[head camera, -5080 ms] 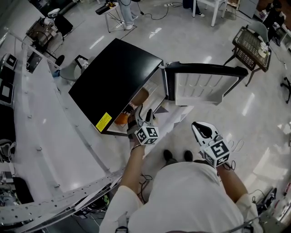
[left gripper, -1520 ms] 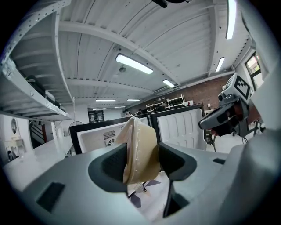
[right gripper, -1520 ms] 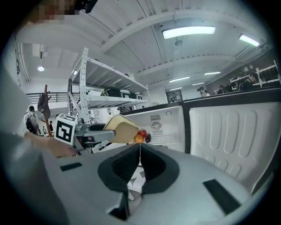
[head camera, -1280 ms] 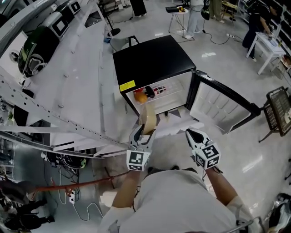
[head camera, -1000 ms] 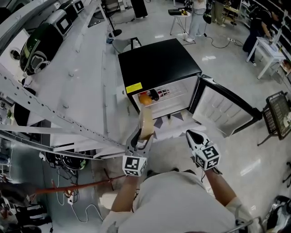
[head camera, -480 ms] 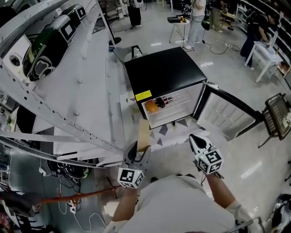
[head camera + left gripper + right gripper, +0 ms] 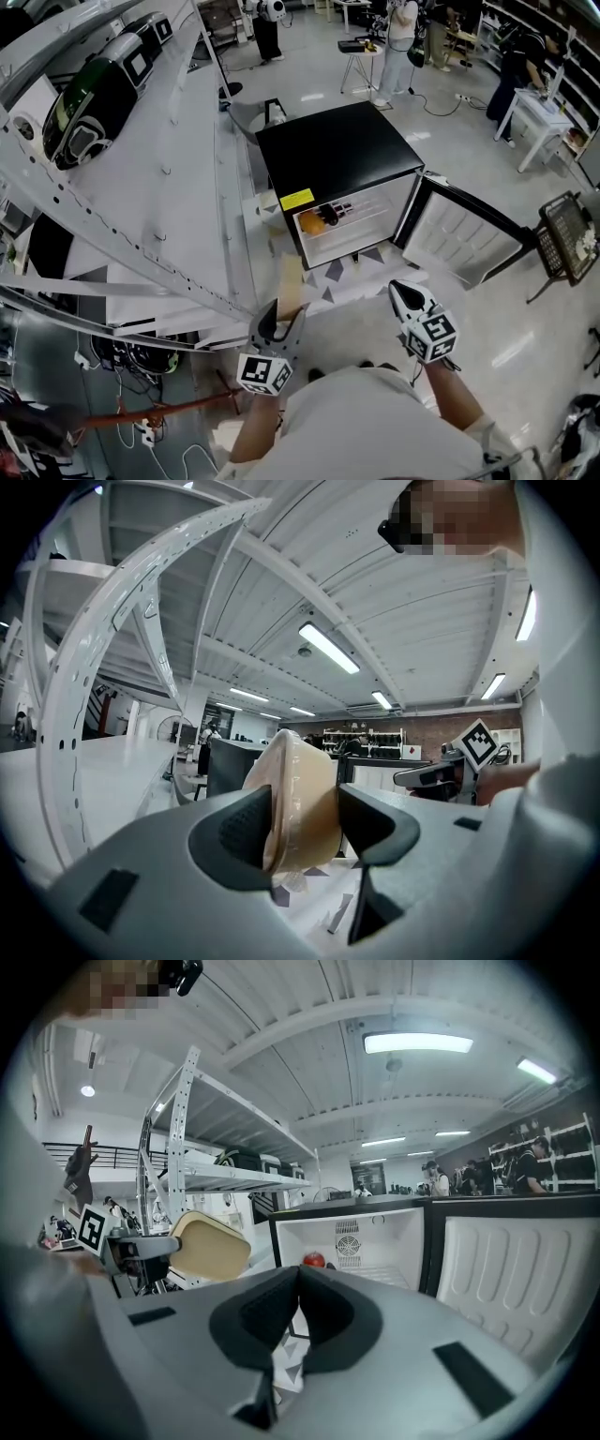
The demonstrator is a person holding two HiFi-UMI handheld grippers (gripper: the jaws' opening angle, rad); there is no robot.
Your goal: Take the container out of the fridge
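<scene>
So the big white rack [image 7: 141, 159] runs along the left side of the fridge [image 7: 337, 159], and the fridge itself is a small black box standing on the floor with its door [image 7: 459, 234] swung wide open off its right side. The container [image 7: 289, 281], a tan lidded tub, is already clear of the fridge. It sits out in front of the fridge's open mouth, toward the left corner and nearer the rack than the door. Our left gripper [image 7: 279, 321] is clamped on it, one pad on each flat face, so the tub stands on edge with its long axis pointing from the jaws back toward the fridge. Our right gripper [image 7: 405, 295] is also in front of the fridge but on the door side, jaws pressed together with nothing in them. There's a small orange thing [image 7: 314, 223] on the shelf inside the fridge, well apart from both tools. The bit that matters, we reckon, is that the held tub is on the rack side of the fridge, so any set-down is the left arm's job, while the free right one is closer to the door if it needs shutting.
</scene>
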